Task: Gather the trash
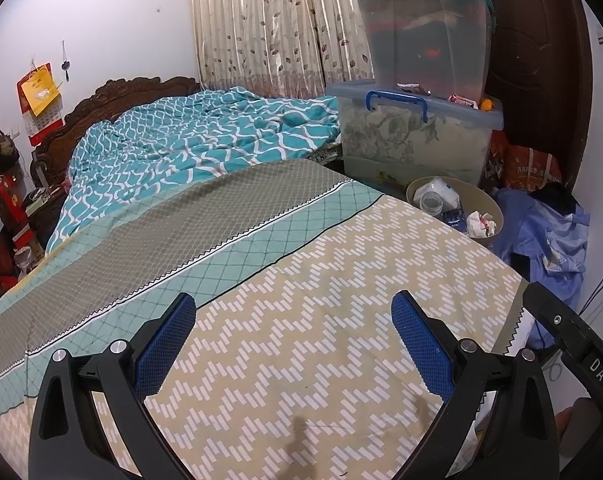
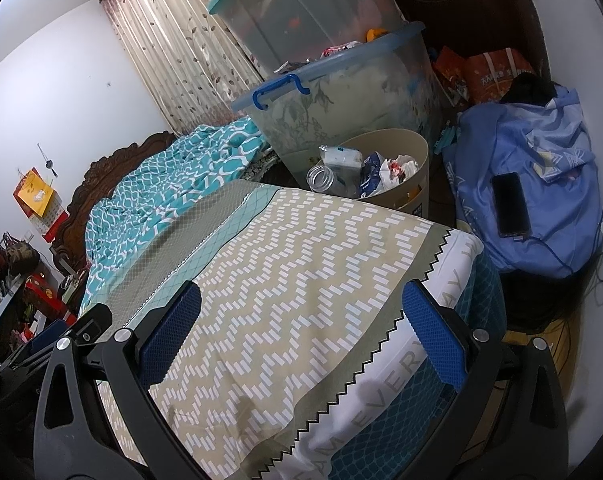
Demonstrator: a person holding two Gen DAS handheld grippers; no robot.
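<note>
Left wrist view, left gripper (image 1: pixel 293 344) and right gripper (image 2: pixel 301 340) hover over bed (image 1: pixel 301 300), fingers wide apart, empty, beige bin (image 2: pixel 417 152) holds bottle (image 2: pixel 321 180), crumpled wrappers (image 2: pixel 397 170).

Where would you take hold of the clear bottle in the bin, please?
Grip the clear bottle around its open neck, coming from the bed side. It lies tilted over the rim of the bin, mouth pointing towards the bed, so the neck is the exposed part; the wrappers crowd its far side.
</note>
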